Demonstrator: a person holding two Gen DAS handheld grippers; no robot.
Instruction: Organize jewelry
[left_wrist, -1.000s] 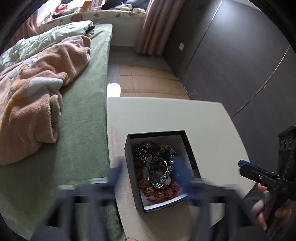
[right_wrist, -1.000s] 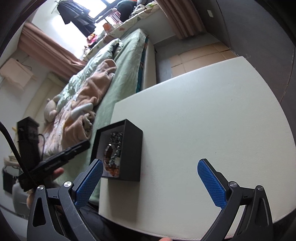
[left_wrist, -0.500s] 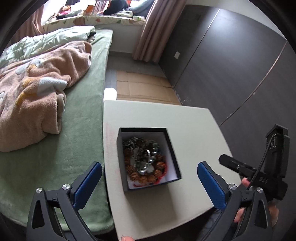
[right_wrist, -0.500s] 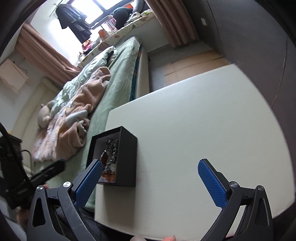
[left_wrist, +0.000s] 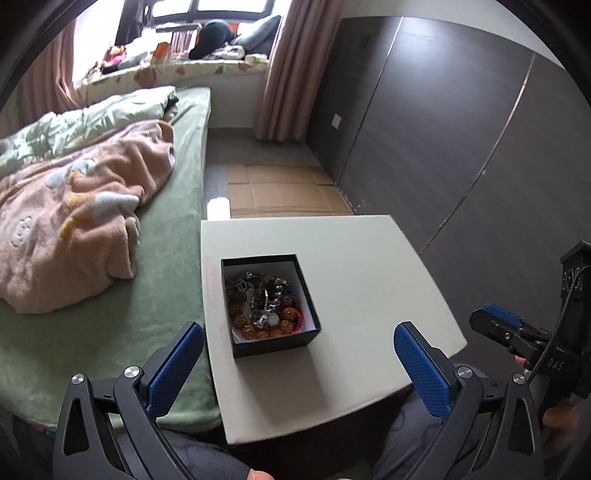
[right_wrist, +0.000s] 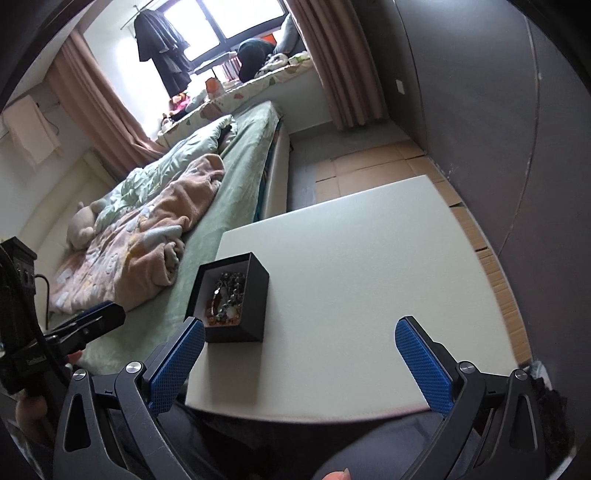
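A black open box with a white lining stands near the left edge of a small white table. Inside it lies a tangle of jewelry: brown bead strands, silver chains and a red cord. My left gripper hangs open above the table's near edge, its blue pads wide on either side of the box and clear of it. My right gripper is open too, over the table's near edge to the right of the box, with nothing between its pads.
A bed with a green sheet and a pink blanket runs along the table's left side. Dark wardrobe panels stand to the right. Cardboard covers the floor beyond the table. A person's knees lie below the near edge.
Both grippers have pulled back and up from the box, which now looks smaller and farther. The left gripper's jaws have widened and come out of blur. The jewelry stays in the box.
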